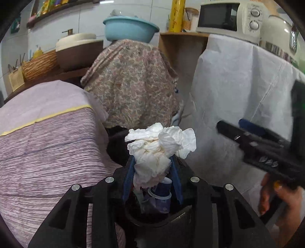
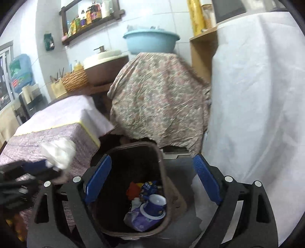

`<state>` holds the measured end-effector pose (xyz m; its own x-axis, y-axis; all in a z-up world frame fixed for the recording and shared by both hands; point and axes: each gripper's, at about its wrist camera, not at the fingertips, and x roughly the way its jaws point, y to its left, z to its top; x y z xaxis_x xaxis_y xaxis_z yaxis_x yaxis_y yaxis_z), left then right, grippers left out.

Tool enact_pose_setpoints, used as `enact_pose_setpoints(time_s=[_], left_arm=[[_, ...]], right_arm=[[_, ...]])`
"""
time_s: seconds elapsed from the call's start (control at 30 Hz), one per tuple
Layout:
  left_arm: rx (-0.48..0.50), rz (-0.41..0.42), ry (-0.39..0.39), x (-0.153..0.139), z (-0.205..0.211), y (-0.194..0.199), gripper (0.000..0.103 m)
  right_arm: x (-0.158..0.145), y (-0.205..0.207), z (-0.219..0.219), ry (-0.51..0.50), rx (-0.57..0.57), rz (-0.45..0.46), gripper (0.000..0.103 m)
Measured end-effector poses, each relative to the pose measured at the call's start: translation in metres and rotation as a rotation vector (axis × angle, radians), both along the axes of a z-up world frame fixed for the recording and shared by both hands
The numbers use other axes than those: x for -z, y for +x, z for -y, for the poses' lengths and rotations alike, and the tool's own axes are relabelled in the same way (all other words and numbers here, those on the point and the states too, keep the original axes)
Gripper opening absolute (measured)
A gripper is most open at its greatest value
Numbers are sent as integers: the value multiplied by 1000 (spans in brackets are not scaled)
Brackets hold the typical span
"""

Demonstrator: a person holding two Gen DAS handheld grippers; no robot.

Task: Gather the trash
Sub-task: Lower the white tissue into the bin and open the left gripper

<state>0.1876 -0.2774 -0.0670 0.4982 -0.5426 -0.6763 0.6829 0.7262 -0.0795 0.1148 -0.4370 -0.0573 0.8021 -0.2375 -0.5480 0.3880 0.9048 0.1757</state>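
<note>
A crumpled white tissue (image 1: 160, 146) sticks up from between the blue pads of my left gripper (image 1: 152, 162), which is shut on it. Right below it stands a dark brown trash bin (image 1: 152, 223) with a purple cup (image 1: 162, 190) inside. In the right wrist view my right gripper (image 2: 152, 171) is open and empty over the bin (image 2: 161, 158), which holds the purple cup (image 2: 156, 204), a red wrapper (image 2: 133, 190) and a purple packet (image 2: 137, 219). The left gripper (image 2: 47, 166) with the tissue (image 2: 59, 152) shows at that view's left edge. The right gripper (image 1: 232, 126) and a hand (image 1: 276, 200) show at the right of the left wrist view.
A lilac cloth-covered table (image 1: 47, 143) stands left of the bin, a floral cloth-draped object (image 1: 131, 84) behind it, and a white-draped stand (image 1: 238, 85) on the right. A blue basin (image 1: 129, 28), a microwave (image 1: 228, 17) and a wicker basket (image 1: 40, 64) sit further back.
</note>
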Motion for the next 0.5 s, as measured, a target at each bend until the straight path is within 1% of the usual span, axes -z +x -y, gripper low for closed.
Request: enact_pose_setpoints(time_s=[0.07, 0.1, 0.13, 0.17, 0.23, 0.33, 0.4, 0.43, 0.47, 0.5], left_arm=[[-7, 5, 24, 7, 9, 2, 54], [-12, 14, 27, 8, 10, 2, 59], [-14, 23, 27, 9, 11, 2, 71], [-16, 35, 26, 8, 12, 0, 78], [-11, 52, 15, 5, 10, -3, 79], [10, 70, -4, -4, 6, -13, 84], [18, 96, -36, -14, -2, -23, 87], [16, 113, -55, -19, -8, -29, 91], [5, 137, -72, -26, -16, -35, 95], [-7, 159, -90, -32, -26, -42, 96]], right_arm=[[-4, -6, 3, 0, 9, 9, 87], [-6, -9, 5, -4, 16, 12, 87], [-8, -10, 7, -6, 19, 13, 87], [-9, -12, 8, -9, 23, 14, 87], [-11, -16, 10, -7, 32, 21, 88], [-14, -19, 11, -6, 39, 29, 87], [-17, -19, 10, -12, 37, 34, 87], [-19, -20, 8, -19, 36, 39, 88], [-20, -20, 7, -24, 34, 42, 88], [-23, -21, 4, -32, 29, 47, 88]])
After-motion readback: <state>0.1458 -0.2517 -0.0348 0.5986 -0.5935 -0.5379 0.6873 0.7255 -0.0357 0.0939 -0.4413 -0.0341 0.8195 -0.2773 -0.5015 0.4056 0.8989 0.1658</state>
